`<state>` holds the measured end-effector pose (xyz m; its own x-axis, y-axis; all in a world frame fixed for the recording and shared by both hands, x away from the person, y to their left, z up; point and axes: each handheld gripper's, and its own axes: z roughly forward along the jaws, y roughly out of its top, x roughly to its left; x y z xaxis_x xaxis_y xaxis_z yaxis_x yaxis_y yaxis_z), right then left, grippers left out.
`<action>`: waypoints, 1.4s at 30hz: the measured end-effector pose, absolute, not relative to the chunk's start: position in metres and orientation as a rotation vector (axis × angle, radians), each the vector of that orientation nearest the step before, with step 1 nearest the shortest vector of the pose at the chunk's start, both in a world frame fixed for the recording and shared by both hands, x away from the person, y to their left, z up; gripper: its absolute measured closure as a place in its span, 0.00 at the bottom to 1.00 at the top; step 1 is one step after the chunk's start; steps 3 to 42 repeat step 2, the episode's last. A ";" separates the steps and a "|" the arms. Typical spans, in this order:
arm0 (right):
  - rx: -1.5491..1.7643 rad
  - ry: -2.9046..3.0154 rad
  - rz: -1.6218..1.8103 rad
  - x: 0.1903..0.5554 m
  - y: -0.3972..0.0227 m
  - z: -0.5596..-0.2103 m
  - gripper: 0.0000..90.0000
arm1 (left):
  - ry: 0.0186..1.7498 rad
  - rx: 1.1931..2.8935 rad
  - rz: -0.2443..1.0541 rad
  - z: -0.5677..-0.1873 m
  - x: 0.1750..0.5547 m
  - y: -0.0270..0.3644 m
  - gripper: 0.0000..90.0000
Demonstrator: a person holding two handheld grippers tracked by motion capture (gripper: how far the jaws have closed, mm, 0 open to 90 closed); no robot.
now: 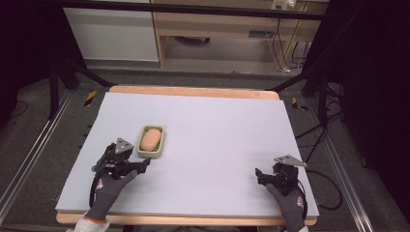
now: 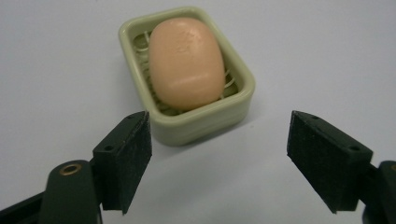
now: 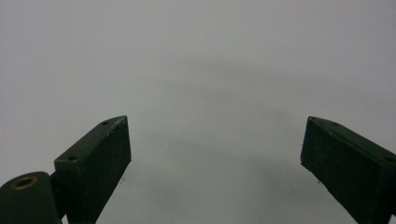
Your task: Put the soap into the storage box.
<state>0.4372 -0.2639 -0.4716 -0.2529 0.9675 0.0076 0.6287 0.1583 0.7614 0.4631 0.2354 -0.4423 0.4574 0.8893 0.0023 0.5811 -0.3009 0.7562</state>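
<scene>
In the high view, the left gripper (image 1: pixel 143 163) sits in the lower left of the frame, just beside the near edge of a pale green soap dish (image 1: pixel 151 142) that rests on the grey table mat (image 1: pixel 217 130) left of centre; a peach-coloured soap bar (image 1: pixel 150 138) lies inside the dish. The right gripper (image 1: pixel 259 175) is in the lower right of the frame, well apart from the dish, resting low over bare mat. In the left gripper view, the dish (image 2: pixel 187 74) fills the upper middle of the frame with the soap (image 2: pixel 186 63) lying lengthwise in it, and the two black jaws stand spread wide at the bottom corners, grasping nothing; the left jaw's tip is near the dish's closest corner, though whether it touches is unclear. In the right gripper view, the jaws are likewise released and wide apart over plain grey mat (image 3: pixel 201 84). Judging from this, the work looks barely begun: the soap lies untouched in its dish, the left gripper is lined up for an approach, and any grasp, lift or move of the soap or dish is yet to come.
</scene>
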 end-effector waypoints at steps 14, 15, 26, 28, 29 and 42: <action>1.511 1.950 0.906 0.437 -0.264 -0.471 0.10 | 1.248 1.995 0.562 -0.445 0.462 0.241 0.24; 1.511 1.950 0.906 0.437 -0.264 -0.471 0.10 | 1.248 1.995 0.562 -0.445 0.462 0.241 0.24; 1.511 1.950 0.906 0.437 -0.264 -0.471 0.10 | 1.248 1.995 0.562 -0.445 0.462 0.241 0.24; 1.511 1.950 0.906 0.437 -0.264 -0.471 0.10 | 1.248 1.995 0.562 -0.445 0.462 0.241 0.24; 1.511 1.950 0.906 0.437 -0.264 -0.471 0.10 | 1.248 1.995 0.562 -0.445 0.462 0.241 0.24; 1.511 1.950 0.906 0.437 -0.264 -0.471 0.10 | 1.248 1.995 0.562 -0.445 0.462 0.241 0.24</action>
